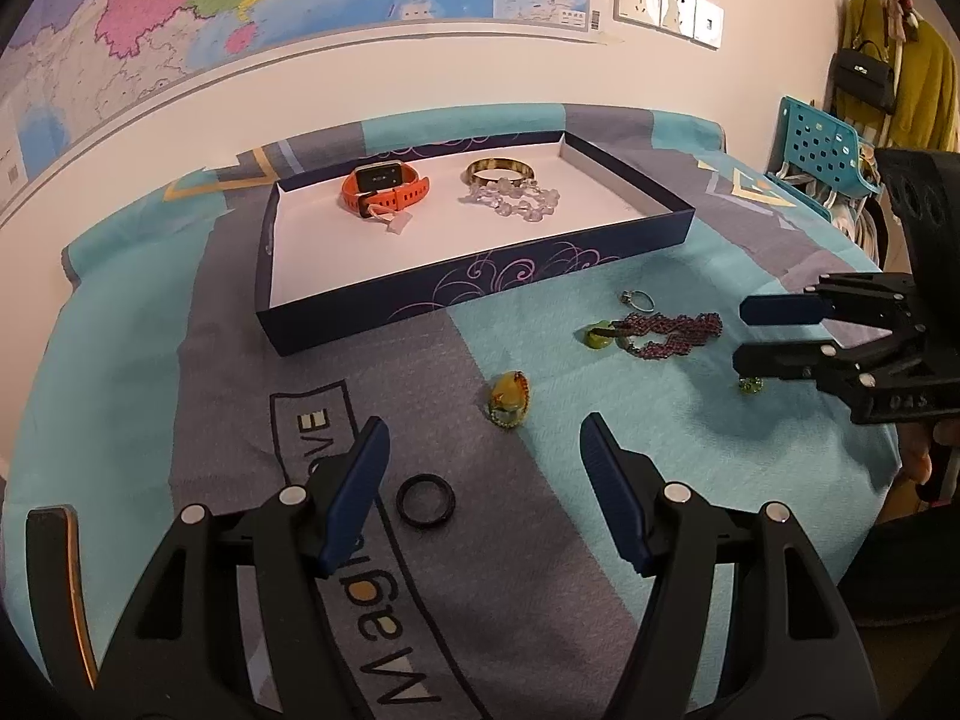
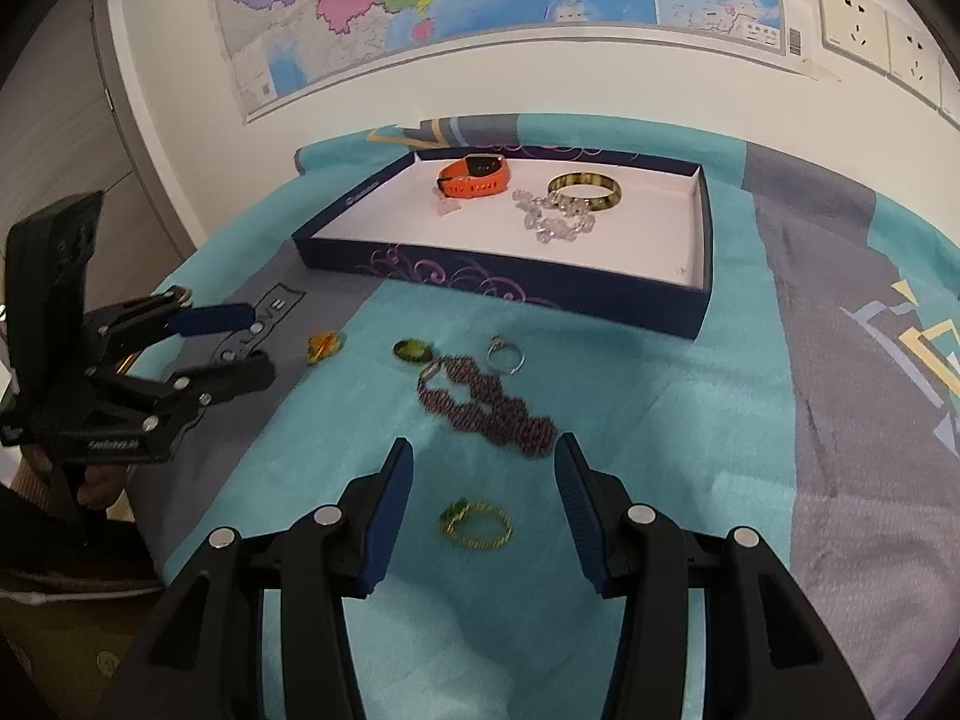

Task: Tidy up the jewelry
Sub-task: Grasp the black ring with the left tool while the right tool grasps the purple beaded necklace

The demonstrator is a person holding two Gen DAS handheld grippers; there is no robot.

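Observation:
A dark blue tray (image 1: 480, 288) (image 2: 510, 291) holds an orange watch (image 1: 384, 186) (image 2: 475, 176), a gold bangle (image 1: 501, 169) (image 2: 585, 190) and a clear bead bracelet (image 1: 516, 203) (image 2: 555, 217). On the cloth lie a black ring (image 1: 425, 500), an amber pendant (image 1: 510, 401) (image 2: 324, 347), a green stone (image 1: 598, 337) (image 2: 411, 351), a silver ring (image 1: 637, 299) (image 2: 505, 355), a purple bead bracelet (image 1: 669, 333) (image 2: 489, 405) and a gold-green ring (image 1: 750, 384) (image 2: 477, 525). My left gripper (image 1: 483, 450) (image 2: 261, 336) is open above the black ring. My right gripper (image 2: 483, 474) (image 1: 739, 333) is open above the gold-green ring.
The table wears a teal and grey cloth (image 1: 600, 540) (image 2: 780, 480). A wall with a map (image 1: 240, 12) stands behind it. A blue plastic chair (image 1: 822, 150) and hanging clothes (image 1: 900, 72) are at the far right.

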